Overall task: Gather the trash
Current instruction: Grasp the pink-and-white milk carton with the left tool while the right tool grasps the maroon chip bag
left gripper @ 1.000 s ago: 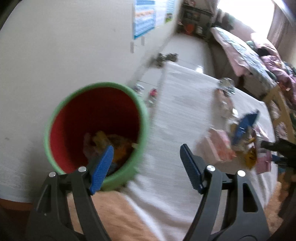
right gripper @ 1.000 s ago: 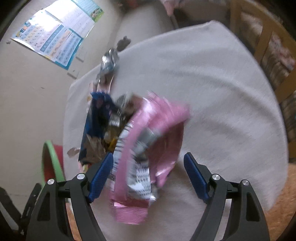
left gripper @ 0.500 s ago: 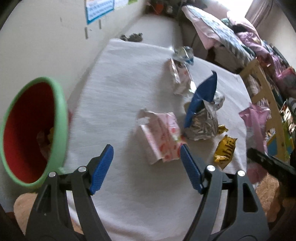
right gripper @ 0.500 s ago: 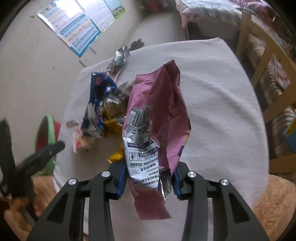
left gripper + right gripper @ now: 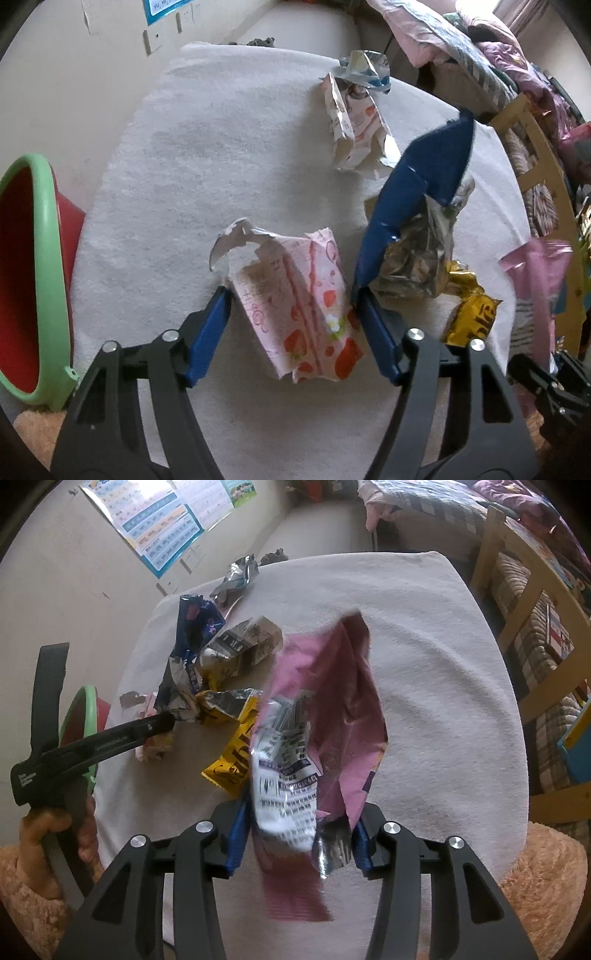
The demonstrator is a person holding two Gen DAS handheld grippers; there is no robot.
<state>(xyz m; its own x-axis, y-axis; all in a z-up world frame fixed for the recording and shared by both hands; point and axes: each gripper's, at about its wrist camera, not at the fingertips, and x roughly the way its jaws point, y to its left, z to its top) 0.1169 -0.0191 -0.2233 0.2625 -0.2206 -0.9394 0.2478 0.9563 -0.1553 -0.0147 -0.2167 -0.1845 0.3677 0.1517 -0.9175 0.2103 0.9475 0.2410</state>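
The left gripper (image 5: 293, 295) hangs over the table's (image 5: 207, 147) near edge, its blue ribbed pads either side of a crumpled pink strawberry wrapper (image 5: 303, 302) that lies flat on the nubbly white cloth. The jaws have just been closing; the left pad sits at the wrapper's torn edge and the right one beside its other side, but whether they press it I cannot tell.

The right gripper (image 5: 299, 834) pinches a glossy pink bag (image 5: 332, 716) by its lower part. The bag is creased, with a white printed panel and a silver lining at the torn corner, and it rises above the cloth. These jaws have just been opening a little, yet the bag sits between the pads and touches both.

Near the table's middle lies a stiff blue bag (image 5: 413, 206), folded to a peak over crinkled foil (image 5: 417, 254). A yellow wrapper (image 5: 469, 314) lies just beside the foil, toward the right edge. Toward the far edge are a second pale crumpled wrapper (image 5: 354, 129) and a scrunched silver one (image 5: 365, 68).

A round red bin (image 5: 22, 280) with a smooth green rim stands off the table's left edge. A hand (image 5: 55, 834) in a fuzzy peach sleeve grips the left tool's handle.
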